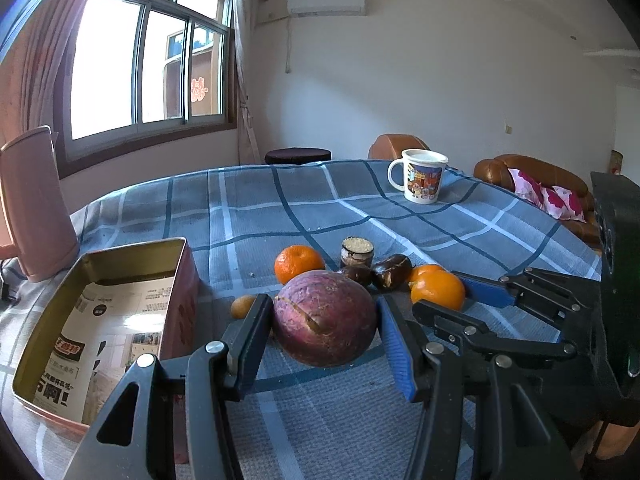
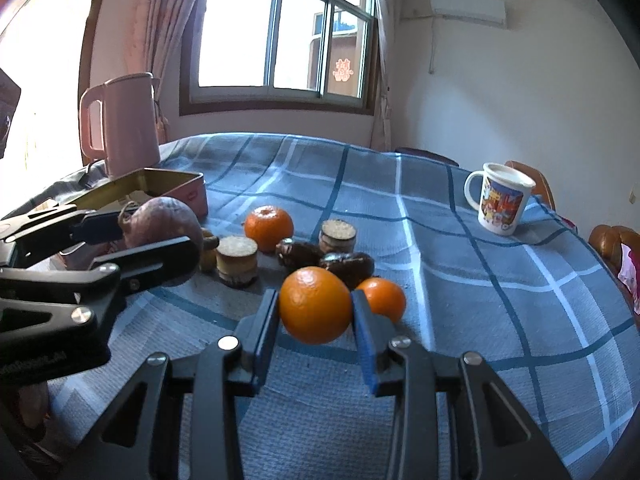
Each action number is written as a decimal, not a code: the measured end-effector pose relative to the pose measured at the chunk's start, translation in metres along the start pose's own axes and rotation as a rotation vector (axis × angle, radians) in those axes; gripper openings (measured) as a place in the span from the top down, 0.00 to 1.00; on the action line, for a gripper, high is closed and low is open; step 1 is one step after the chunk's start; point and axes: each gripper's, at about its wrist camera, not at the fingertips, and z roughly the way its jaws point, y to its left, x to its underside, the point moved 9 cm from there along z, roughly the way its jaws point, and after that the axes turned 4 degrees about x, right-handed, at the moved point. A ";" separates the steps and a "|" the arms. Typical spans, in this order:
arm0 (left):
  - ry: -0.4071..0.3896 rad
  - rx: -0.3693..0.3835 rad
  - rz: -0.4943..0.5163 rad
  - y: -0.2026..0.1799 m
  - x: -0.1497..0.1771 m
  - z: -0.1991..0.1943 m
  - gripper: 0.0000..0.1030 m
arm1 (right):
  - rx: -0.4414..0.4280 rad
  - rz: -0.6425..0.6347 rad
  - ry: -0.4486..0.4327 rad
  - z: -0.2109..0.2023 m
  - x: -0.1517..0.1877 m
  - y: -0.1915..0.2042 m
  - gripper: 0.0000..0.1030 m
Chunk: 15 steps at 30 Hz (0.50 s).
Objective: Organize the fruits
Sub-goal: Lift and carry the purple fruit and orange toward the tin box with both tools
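Note:
My left gripper [image 1: 325,320] is shut on a large purple passion fruit [image 1: 325,318], low over the blue checked tablecloth; it shows at the left of the right wrist view [image 2: 162,222]. My right gripper [image 2: 314,312] is shut on an orange [image 2: 314,305], which shows in the left wrist view [image 1: 438,290]. Two more oranges [image 2: 269,227] [image 2: 382,298], two dark chestnuts [image 2: 348,266] and two cut sugarcane pieces [image 2: 237,260] lie in a cluster. An open pink tin [image 1: 100,320] with printed paper inside stands to the left.
A pink kettle [image 2: 128,124] stands at the table's far left. A cartoon mug [image 2: 500,200] stands at the far right. A small yellow fruit [image 1: 242,306] lies beside the tin. Brown sofa [image 1: 532,180] beyond the table edge.

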 end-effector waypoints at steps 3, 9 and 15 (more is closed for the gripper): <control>-0.011 -0.004 0.008 -0.002 -0.002 -0.002 0.46 | -0.003 0.005 -0.018 -0.003 -0.001 -0.001 0.62; -0.032 -0.013 0.022 -0.004 -0.006 -0.005 0.46 | -0.003 0.010 -0.044 -0.007 -0.003 -0.002 0.62; -0.048 -0.020 0.032 -0.007 -0.009 -0.008 0.46 | -0.003 0.011 -0.059 -0.009 -0.004 -0.002 0.62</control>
